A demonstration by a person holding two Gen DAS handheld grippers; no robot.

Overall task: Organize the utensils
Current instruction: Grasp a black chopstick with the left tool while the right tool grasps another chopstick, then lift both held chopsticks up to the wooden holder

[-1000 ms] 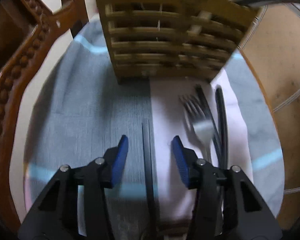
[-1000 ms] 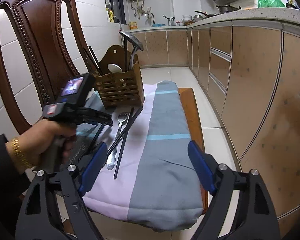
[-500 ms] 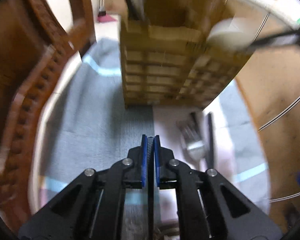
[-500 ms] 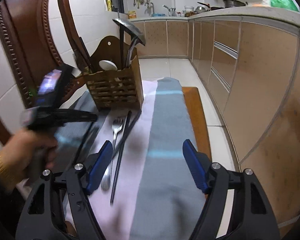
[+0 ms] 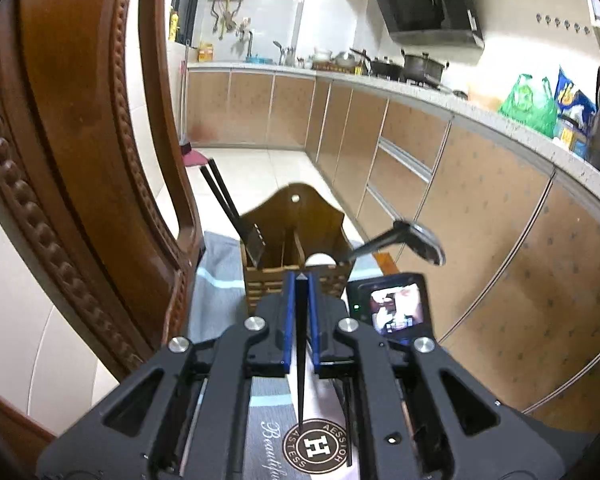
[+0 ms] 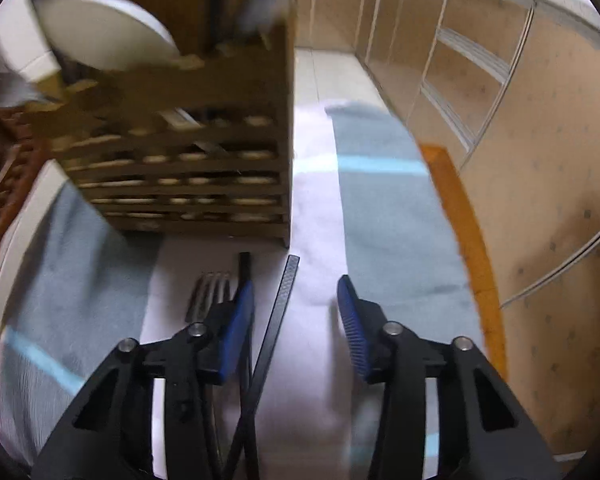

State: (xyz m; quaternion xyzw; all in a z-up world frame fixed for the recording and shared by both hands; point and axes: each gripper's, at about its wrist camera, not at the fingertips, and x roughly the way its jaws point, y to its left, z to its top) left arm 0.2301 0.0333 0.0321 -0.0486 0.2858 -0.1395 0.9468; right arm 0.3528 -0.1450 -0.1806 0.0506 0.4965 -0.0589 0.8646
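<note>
Two grippers working: left gripper [image 5: 300,284], jaws clamped on a thin black chopstick [image 5: 301,344], should tip it into the slatted wooden utensil holder [image 5: 296,256] just ahead, while right gripper [image 6: 296,316], jaws closing, centres on the second black chopstick [image 6: 278,320] lying untouched between them.

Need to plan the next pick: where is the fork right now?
In the right wrist view the fork lies on the pale cloth just in front of the wooden caddy, left of the two black chopsticks, beside the right gripper.
</note>
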